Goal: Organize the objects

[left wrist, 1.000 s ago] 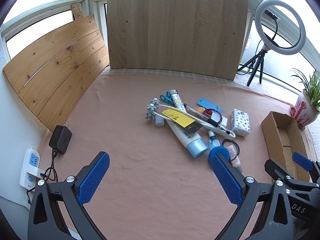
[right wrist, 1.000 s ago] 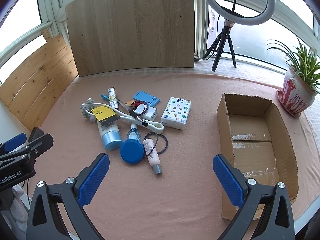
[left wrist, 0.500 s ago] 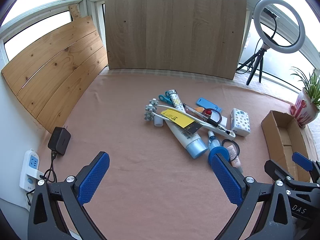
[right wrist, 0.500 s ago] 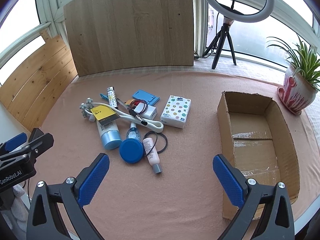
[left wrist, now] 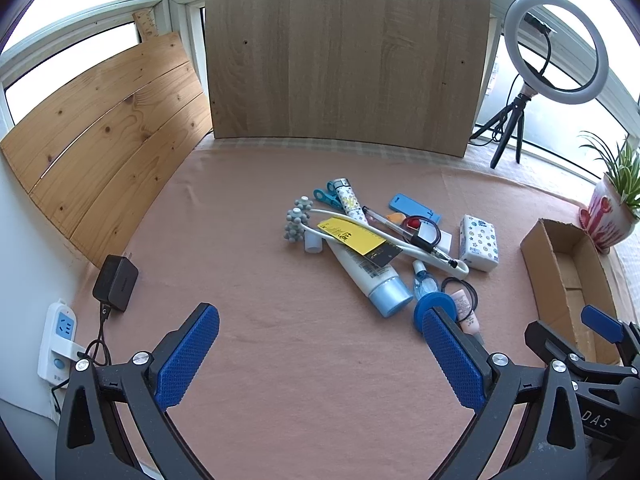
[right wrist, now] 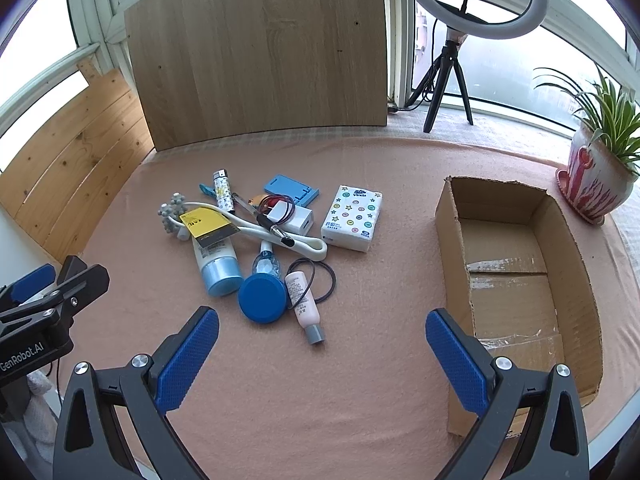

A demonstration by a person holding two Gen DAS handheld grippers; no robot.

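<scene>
A pile of small objects lies mid-table: a white tube with a light blue cap (right wrist: 216, 264), a round blue lid (right wrist: 262, 298), a pink bottle (right wrist: 305, 306), a tissue pack (right wrist: 352, 217), a blue phone stand (right wrist: 291, 189), a white hook with a yellow tag (right wrist: 204, 224) and a grey massage ball (right wrist: 171, 212). An open cardboard box (right wrist: 516, 264) sits to their right. My right gripper (right wrist: 322, 356) is open and empty, in front of the pile. My left gripper (left wrist: 320, 352) is open and empty, nearer the left. The pile (left wrist: 384, 240) and box (left wrist: 568, 272) show in the left wrist view too.
A wooden board (right wrist: 260, 52) leans at the back and slatted boards (left wrist: 104, 128) at the left. A ring light on a tripod (right wrist: 468, 4) and a potted plant (right wrist: 596, 176) stand back right. A power strip (left wrist: 58, 340) and black charger (left wrist: 116, 280) lie at the left edge.
Both views have shifted slightly, as if both grippers drew back and rose a little. Nothing on the table has moved; both grippers stay open.
</scene>
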